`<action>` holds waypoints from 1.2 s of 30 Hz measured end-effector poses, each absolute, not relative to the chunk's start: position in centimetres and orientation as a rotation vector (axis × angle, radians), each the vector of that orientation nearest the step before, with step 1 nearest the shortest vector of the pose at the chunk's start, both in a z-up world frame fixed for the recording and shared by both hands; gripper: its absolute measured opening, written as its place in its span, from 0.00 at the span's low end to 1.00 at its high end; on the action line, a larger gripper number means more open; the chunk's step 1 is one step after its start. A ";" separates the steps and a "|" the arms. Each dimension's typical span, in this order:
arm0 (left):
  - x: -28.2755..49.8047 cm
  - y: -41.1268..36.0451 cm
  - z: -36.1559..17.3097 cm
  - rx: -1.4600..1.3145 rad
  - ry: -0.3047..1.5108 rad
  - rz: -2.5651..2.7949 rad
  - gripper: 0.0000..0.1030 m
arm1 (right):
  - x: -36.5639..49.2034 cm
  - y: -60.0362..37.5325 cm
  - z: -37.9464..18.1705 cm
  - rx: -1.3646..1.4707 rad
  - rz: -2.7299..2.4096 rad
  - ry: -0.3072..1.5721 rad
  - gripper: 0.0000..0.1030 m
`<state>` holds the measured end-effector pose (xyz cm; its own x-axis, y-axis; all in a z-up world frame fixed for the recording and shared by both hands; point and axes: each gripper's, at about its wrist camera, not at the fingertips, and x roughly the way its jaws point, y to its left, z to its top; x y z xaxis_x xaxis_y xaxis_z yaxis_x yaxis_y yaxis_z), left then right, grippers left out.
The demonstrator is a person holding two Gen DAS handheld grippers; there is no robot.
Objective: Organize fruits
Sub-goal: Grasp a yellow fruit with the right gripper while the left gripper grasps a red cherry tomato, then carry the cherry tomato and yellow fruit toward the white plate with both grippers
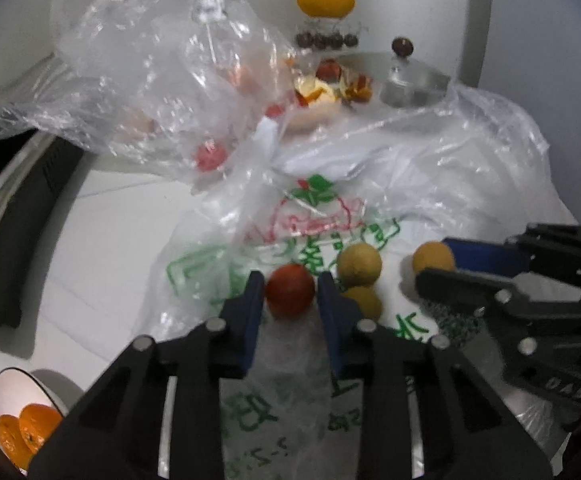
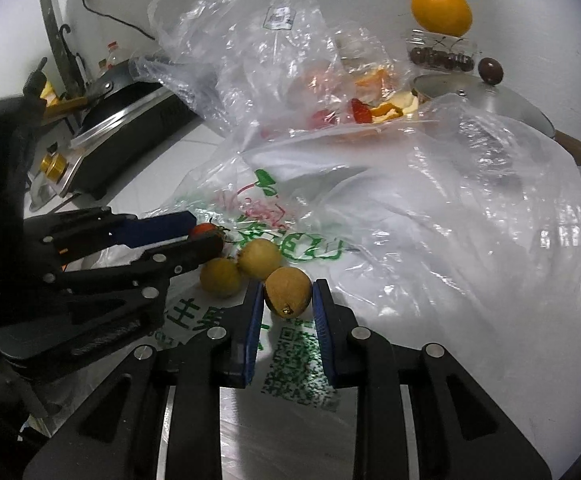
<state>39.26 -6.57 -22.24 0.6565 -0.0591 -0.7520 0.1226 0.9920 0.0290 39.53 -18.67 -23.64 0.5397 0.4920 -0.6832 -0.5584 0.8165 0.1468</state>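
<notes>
1. Bracketing the small round red tomato (image 1: 289,294) on the printed white plastic bag (image 1: 330,236), the left gripper (image 1: 290,300) has its blue pads narrowed to the fruit's sides; whether they are pressing it I cannot tell.
2. The right gripper (image 2: 287,300) likewise flanks the small tan-yellow round fruit (image 2: 288,291), apparently touching it.
3. Both fruits look light, smooth and bruisable; take each across its widest middle, gently.
4. The bag beneath looks slippery, so either fruit could roll.

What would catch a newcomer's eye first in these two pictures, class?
Each gripper brackets a small fruit on the printed plastic bag: the left gripper a red tomato, the right gripper a yellow-brown fruit. At the back, a large orange sits on a clear box.
</notes>
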 end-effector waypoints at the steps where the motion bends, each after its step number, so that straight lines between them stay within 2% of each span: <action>1: 39.3 -6.6 -22.3 0.082 0.853 -0.101 0.26 | 39.6 -18.9 -23.6 -0.087 0.623 0.780 0.26; 12: 37.9 -7.1 -20.6 0.077 0.806 -0.128 0.26 | 38.9 -19.4 -23.4 -0.085 0.607 0.761 0.26; 36: 30.7 -5.4 -15.2 0.031 0.660 -0.183 0.26 | 32.4 -18.8 -18.6 -0.110 0.577 0.640 0.26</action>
<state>30.68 -5.41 -15.21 0.7744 -0.1587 -0.6125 0.1784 0.9835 -0.0294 32.36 -18.75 -18.61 0.6516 0.4745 -0.5918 -0.5403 0.8380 0.0769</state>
